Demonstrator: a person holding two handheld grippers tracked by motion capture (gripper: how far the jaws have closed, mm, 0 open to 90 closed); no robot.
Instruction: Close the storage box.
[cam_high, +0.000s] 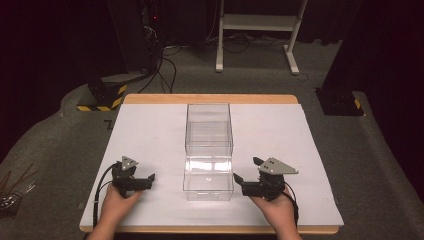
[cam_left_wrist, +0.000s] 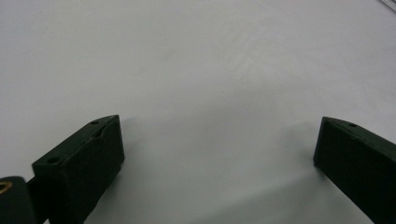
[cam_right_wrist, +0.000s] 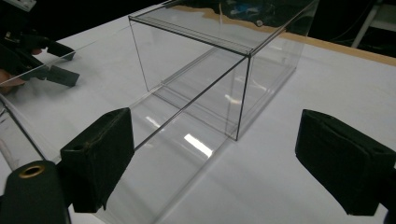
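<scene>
Box (cam_high: 209, 145) sits between both open claws, untouched.

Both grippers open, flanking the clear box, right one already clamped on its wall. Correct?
Not clamped. The right gripper is open and empty; in the right gripper view its jaws stand wide apart, short of the clear box. The left gripper is open too, and the two flank the box in the high view.
</scene>
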